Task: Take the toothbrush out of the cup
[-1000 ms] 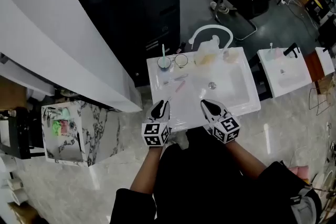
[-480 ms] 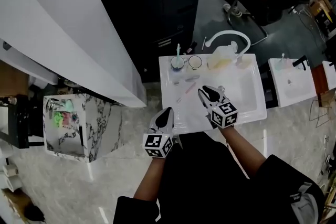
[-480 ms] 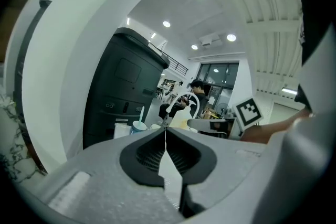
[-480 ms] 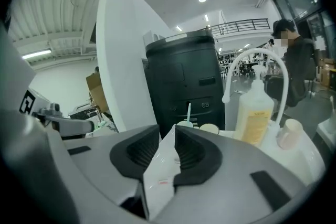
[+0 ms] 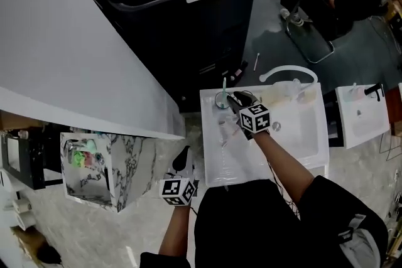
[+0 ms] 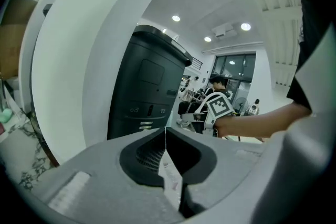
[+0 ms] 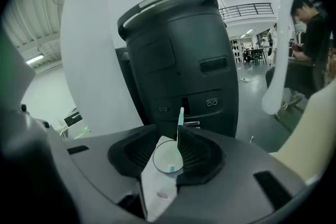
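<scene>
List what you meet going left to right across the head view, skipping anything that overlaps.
Marble-patterned cabinet → left gripper → cup holding the toothbrush → white faucet → neighbouring white sink at the right edge.

Toothbrush in cup on sink

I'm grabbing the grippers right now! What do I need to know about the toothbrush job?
Left gripper: fingers shut, empty, beside the left edge of the sink, away from the job.
Right gripper: fingers have just been opening; now apart and aimed at the cup, which shows in the gap between them, not gripped.
Toothbrush: standing in the cup at the sink's back left corner.
Done: nothing taken out yet.
Left: probably close on the toothbrush handle, then lift it out.
</scene>
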`<action>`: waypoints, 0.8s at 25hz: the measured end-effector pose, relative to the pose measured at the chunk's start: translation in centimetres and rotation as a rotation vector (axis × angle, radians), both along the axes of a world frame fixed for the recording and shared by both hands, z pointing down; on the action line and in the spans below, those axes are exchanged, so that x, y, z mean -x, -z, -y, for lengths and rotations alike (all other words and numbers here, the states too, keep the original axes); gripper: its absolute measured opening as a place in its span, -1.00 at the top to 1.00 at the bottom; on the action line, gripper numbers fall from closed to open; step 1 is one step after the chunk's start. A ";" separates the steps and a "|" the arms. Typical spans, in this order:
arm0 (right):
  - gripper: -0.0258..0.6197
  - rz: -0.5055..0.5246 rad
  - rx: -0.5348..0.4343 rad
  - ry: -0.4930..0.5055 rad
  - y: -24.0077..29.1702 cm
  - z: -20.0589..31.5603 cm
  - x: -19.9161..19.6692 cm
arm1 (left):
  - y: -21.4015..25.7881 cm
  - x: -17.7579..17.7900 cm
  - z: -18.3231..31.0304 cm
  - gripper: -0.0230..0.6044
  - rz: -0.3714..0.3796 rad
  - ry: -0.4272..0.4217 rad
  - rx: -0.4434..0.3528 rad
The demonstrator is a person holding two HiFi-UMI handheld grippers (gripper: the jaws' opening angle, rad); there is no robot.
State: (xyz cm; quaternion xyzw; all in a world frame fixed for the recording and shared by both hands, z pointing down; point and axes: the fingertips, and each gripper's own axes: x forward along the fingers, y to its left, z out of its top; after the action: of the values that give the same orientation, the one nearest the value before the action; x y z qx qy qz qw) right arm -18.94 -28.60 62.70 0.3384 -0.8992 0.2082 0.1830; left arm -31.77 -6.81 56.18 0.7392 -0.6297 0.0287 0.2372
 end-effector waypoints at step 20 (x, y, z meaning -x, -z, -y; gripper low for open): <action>0.78 -0.022 0.077 -0.060 -3.7 6.0 1.9 | -3.4 -3.0 3.6 0.86 -0.038 -0.040 0.047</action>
State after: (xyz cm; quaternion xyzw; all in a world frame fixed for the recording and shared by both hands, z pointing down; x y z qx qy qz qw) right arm -20.80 -34.64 66.38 0.3601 -0.8780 0.2443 0.1994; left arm -28.76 -10.39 59.54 0.7462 -0.6093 0.0346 0.2658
